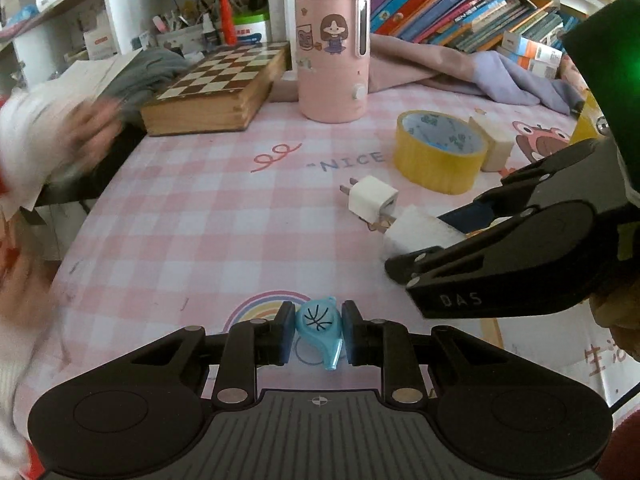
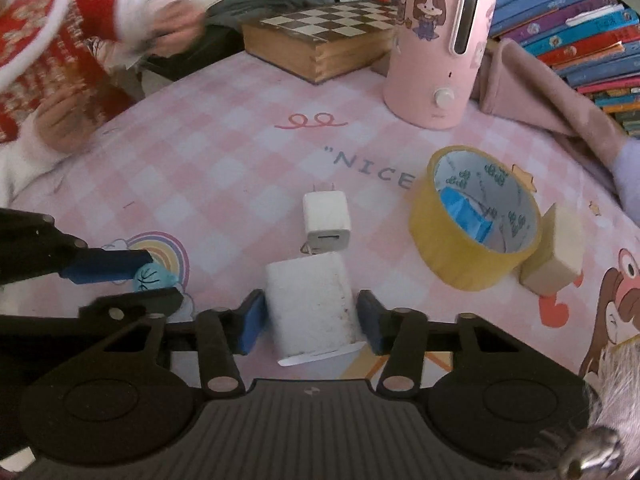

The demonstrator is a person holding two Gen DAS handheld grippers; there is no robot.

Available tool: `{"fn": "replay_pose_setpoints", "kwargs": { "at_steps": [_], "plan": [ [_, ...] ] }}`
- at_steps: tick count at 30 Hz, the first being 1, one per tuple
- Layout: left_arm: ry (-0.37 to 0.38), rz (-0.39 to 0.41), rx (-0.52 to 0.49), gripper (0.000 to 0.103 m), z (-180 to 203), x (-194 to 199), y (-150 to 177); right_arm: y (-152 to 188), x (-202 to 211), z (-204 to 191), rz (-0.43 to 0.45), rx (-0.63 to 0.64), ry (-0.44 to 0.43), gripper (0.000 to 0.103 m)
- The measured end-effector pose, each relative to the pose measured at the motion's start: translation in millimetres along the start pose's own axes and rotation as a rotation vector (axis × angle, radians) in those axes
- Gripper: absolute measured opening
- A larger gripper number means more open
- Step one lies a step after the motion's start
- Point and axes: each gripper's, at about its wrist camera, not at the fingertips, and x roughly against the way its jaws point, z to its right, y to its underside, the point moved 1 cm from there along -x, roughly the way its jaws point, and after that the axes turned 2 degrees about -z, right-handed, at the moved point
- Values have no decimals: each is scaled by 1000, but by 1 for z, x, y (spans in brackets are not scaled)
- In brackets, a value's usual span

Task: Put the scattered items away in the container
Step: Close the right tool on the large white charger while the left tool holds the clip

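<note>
A cluttered study corner: a table under a pink-checked cloth point(image 1: 192, 216) printed with "NICE", a rainbow and cartoon figures, backed by leaning rows of books point(image 1: 452, 4) and shelves of stationery. At the far left a person's hand point(image 2: 176, 24), blurred, in a red patterned sleeve with a white cuff, sits over papers near the table edge. A wooden chessboard box point(image 1: 216, 88) lies at the back of the table, with a tall pink canister point(image 1: 332, 52) bearing a cartoon girl sticker standing just beside it; crumpled pink and lilac cloth point(image 1: 460, 68) trails off to the canister's right. Nearer the front, a roll of yellow tape point(image 2: 476, 220) lies on its side, touching a pale wooden block point(image 2: 556, 256). Left of the tape, a white plug adapter point(image 2: 326, 220) rests with its prongs pointing away. Just beside it, a white foam block point(image 2: 312, 304) stands between the blue pads of the right gripper point(image 2: 310, 320), whose jaws are spread around it; a sliver of gap shows on each side, so the pads do not appear to press it. The smallest item, a light blue whistle point(image 1: 320, 328) with a basketball design, is pinched between the pads of the left gripper point(image 1: 318, 330) over the printed rainbow.
</note>
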Motion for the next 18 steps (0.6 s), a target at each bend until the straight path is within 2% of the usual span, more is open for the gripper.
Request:
{"fn": "replay_pose_setpoints", "kwargs": {
  "at_steps": [6, 18],
  "plan": [
    [32, 32, -52, 23, 10, 7, -7, 14, 14, 17, -5, -112, 22, 41],
    [109, 134, -150, 23, 32, 36, -16, 34, 74, 26, 102, -235, 91, 41]
  ]
}}
